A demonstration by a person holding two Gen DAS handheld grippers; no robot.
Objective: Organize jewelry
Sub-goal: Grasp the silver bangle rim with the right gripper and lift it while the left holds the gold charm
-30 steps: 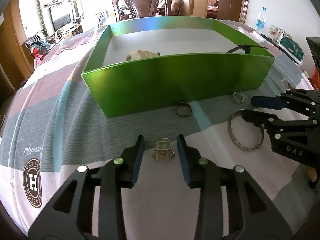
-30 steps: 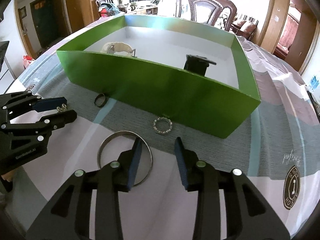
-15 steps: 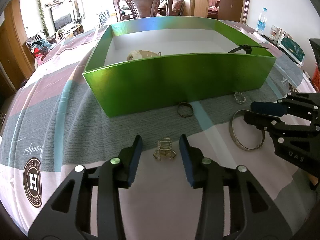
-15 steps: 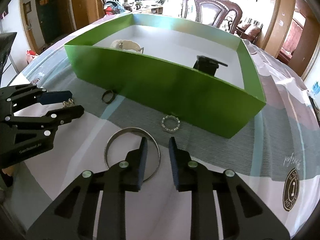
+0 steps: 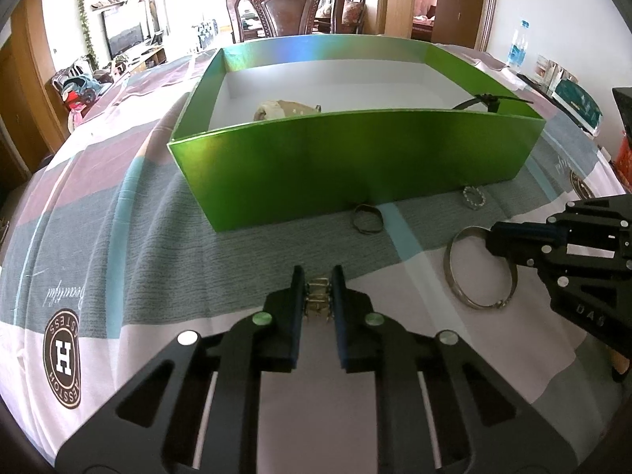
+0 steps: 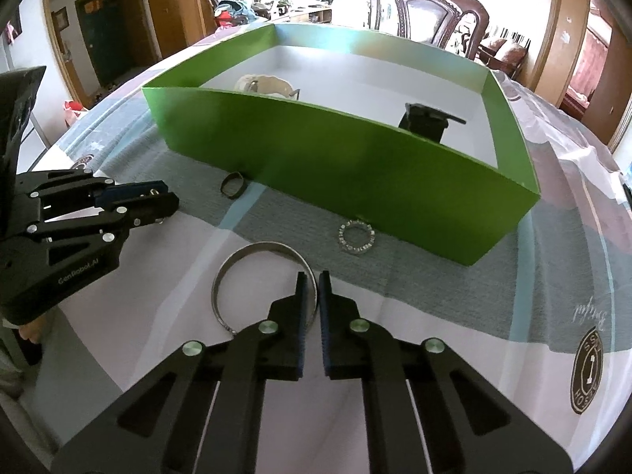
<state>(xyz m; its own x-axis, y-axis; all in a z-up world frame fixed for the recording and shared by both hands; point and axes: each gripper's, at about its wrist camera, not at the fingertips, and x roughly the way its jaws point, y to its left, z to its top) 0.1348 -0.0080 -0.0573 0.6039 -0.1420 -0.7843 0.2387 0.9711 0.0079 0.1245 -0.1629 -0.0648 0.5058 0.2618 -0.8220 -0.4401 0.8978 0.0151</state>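
Observation:
My left gripper [image 5: 318, 278] is shut on a small gold clasp-like jewelry piece [image 5: 317, 300] that rests on the tablecloth. My right gripper [image 6: 313, 286] is shut on the right rim of a large silver bangle [image 6: 252, 252] lying flat on the cloth. The bangle also shows in the left wrist view [image 5: 454, 272], with the right gripper [image 5: 491, 237] on its far rim. A dark ring [image 5: 367, 219] and a beaded silver ring [image 5: 473, 197] lie in front of the green box [image 5: 355, 166]. The left gripper shows in the right wrist view [image 6: 168, 199].
The green box [image 6: 355, 173] holds a cream watch or bracelet [image 5: 282, 108] at the left and a black strap piece [image 6: 424, 120] at the right. A wooden chair [image 5: 290, 10] stands behind the table. A water bottle [image 5: 517, 45] and boxes stand at the far right.
Both grippers have closed: the left onto the gold piece, the right onto the bangle's rim. Both had open jaws a second ago.

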